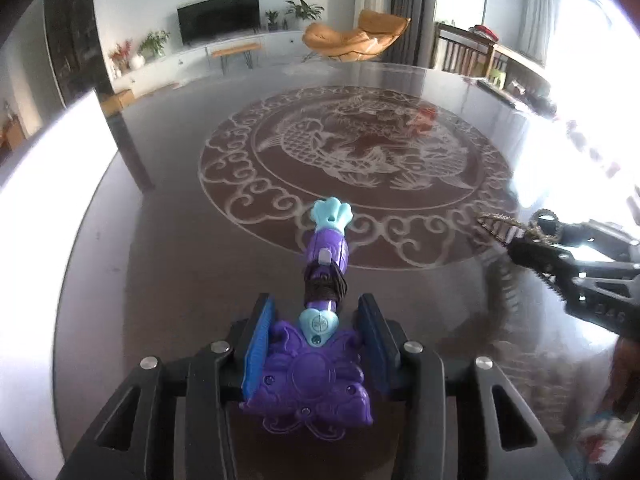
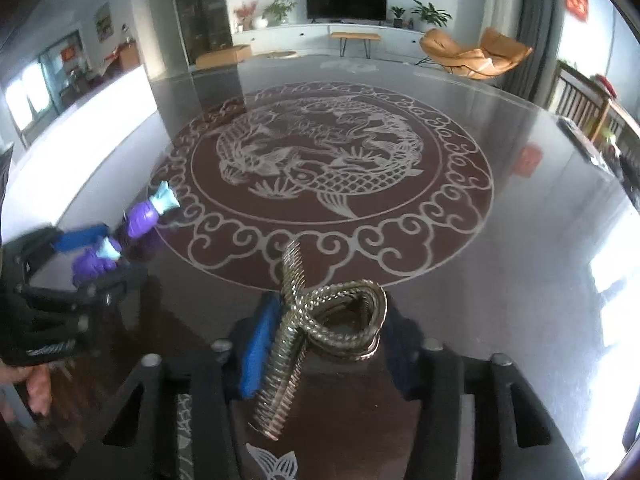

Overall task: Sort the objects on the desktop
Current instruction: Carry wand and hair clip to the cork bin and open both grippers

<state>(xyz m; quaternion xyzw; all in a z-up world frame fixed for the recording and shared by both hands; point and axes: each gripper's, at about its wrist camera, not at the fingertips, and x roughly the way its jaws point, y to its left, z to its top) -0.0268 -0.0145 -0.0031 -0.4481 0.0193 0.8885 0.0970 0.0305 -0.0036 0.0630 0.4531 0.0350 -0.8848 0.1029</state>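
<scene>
While no container is seen, a purple toy wand [image 1: 320,344] is clamped in the left claw [image 1: 316,320] above the table [image 1: 160,264]. A gold hair clip [image 2: 316,320] is gripped by the right claw [image 2: 320,340], held level nearby.

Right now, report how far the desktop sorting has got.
Done: nothing visibly sorted; no bin or finished pile shows on the dark engraved round table. In hand: the left gripper clamps a purple and teal plastic toy; the right gripper clamps a gold metal claw hair clip. Left: placing both.
</scene>
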